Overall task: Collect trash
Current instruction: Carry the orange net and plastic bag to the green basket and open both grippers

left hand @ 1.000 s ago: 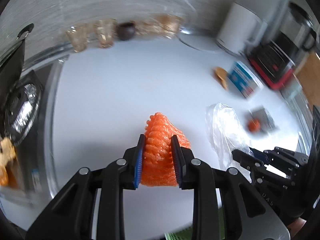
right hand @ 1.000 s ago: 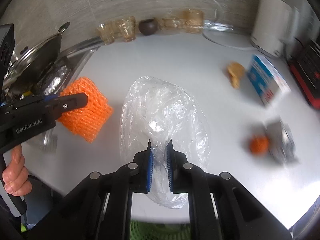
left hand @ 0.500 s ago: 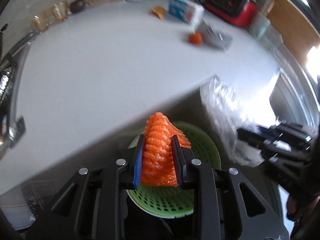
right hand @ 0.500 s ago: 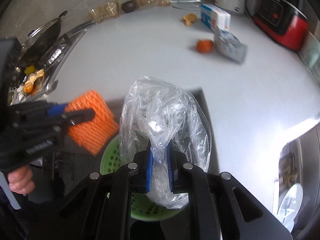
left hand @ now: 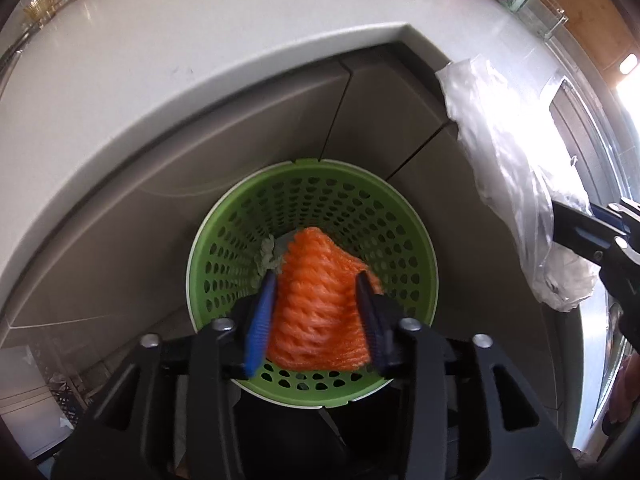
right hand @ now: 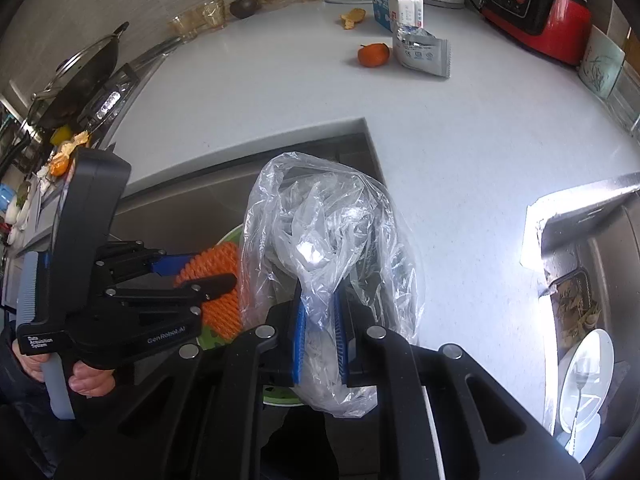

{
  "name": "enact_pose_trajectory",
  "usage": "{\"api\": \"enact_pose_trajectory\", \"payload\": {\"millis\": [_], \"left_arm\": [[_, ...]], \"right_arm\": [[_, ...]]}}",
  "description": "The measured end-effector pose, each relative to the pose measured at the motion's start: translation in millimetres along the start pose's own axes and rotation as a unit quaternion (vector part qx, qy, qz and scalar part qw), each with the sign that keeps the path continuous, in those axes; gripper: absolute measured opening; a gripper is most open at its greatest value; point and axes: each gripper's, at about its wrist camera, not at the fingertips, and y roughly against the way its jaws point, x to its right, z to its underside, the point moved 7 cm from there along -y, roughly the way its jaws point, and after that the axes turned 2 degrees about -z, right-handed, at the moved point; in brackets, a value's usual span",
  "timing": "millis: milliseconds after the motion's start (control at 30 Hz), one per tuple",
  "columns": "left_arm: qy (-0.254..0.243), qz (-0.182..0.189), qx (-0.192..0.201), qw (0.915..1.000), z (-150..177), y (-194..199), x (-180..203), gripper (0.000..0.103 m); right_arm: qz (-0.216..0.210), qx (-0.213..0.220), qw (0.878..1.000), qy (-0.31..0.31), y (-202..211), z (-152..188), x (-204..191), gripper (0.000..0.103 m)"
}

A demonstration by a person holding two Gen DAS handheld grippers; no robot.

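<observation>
My left gripper [left hand: 316,300] hangs over the green perforated bin [left hand: 408,208] below the counter edge. Its jaws stand wider apart, with the orange foam net [left hand: 316,312] between them, loose and dropping into the bin. The net also shows in the right wrist view [right hand: 224,280], beside the left gripper [right hand: 200,276]. My right gripper [right hand: 320,328] is shut on a crumpled clear plastic bag [right hand: 328,248] and holds it above and to the right of the bin [right hand: 230,236]. The bag also shows at the right of the left wrist view [left hand: 512,152].
On the white counter [right hand: 460,128] lie a tangerine [right hand: 373,55], a silver packet [right hand: 420,50], a blue-white box [right hand: 396,8] and a peel scrap [right hand: 352,16]. A red appliance [right hand: 536,12] stands at the back right. Glasses [right hand: 200,20] line the wall. A wok [right hand: 80,80] sits left.
Both grippers have come down from the counter to over the green bin. The left jaws have opened and let the orange net loose. The right gripper still holds the bag.
</observation>
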Motion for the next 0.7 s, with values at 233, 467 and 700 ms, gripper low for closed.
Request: {"api": "enact_pose_trajectory", "payload": {"millis": [233,467,700], "left_arm": [[-0.012,-0.008,0.004,0.9999,-4.1,3.2,3.4,0.063],[-0.010,-0.023,0.031,0.9992,-17.6,25.0,-15.4,0.067],[0.023,-0.046,0.078,0.9956,-38.8,64.4,-66.2,0.077]], "right_arm": [[0.000,-0.001,1.000,-0.007,-2.4,-2.4,2.6,0.014],[-0.004,-0.005,1.000,-0.004,-6.0,-6.3,-5.3,0.015],[-0.023,-0.021,0.999,0.020,-18.4,-3.8,-30.7,0.017]]}}
